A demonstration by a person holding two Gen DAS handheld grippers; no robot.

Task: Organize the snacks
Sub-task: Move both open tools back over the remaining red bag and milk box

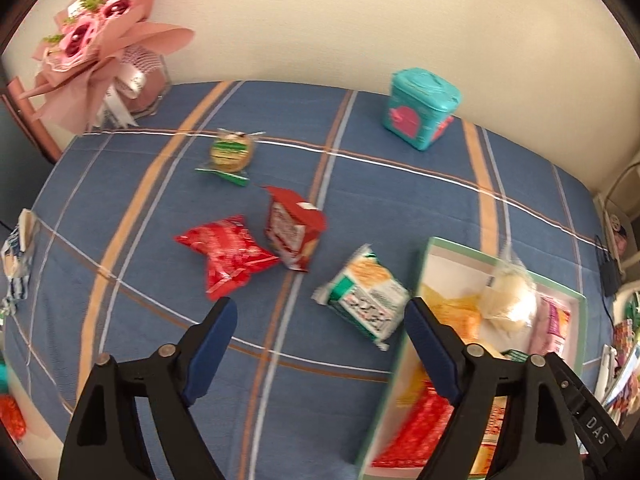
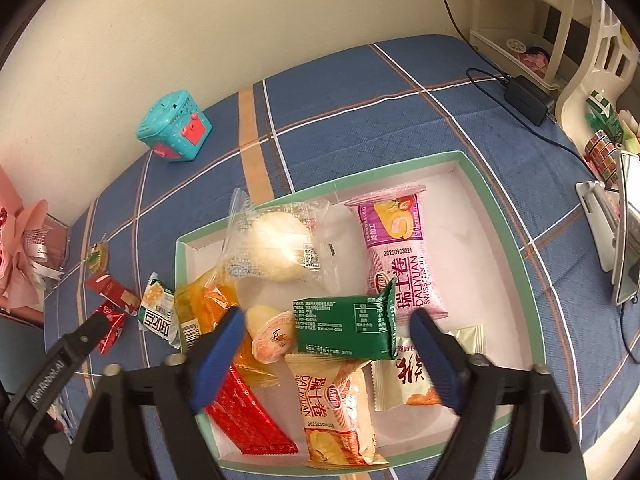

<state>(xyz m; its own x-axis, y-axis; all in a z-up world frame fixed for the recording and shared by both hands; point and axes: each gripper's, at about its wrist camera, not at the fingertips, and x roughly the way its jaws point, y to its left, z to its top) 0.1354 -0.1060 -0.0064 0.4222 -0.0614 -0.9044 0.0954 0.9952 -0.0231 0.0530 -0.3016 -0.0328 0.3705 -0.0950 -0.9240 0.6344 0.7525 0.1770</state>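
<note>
A green-rimmed white tray point(image 2: 504, 216) holds several snacks: a pink roll packet point(image 2: 400, 248), a clear-wrapped white bun point(image 2: 276, 248), a jelly cup point(image 2: 272, 338), an orange roll packet point(image 2: 336, 412) and a dark green packet point(image 2: 344, 328). My right gripper point(image 2: 327, 318) hangs open above the green packet, pads clear of it. On the blue cloth left of the tray point(image 1: 432, 248) lie a green-white packet point(image 1: 364, 300), a red box-shaped packet point(image 1: 294, 228), a red pouch point(image 1: 228, 252) and a round biscuit point(image 1: 232, 154). My left gripper point(image 1: 320, 308) is open and empty, just short of the green-white packet.
A teal tin point(image 1: 422, 114) stands near the wall and a pink bouquet point(image 1: 92, 44) at the far left corner. A crumpled wrapper point(image 1: 18, 256) lies at the left edge. A black charger with cable point(image 2: 526, 98), a white shelf point(image 2: 592, 60) and a standing mirror point(image 2: 628, 232) crowd the right side.
</note>
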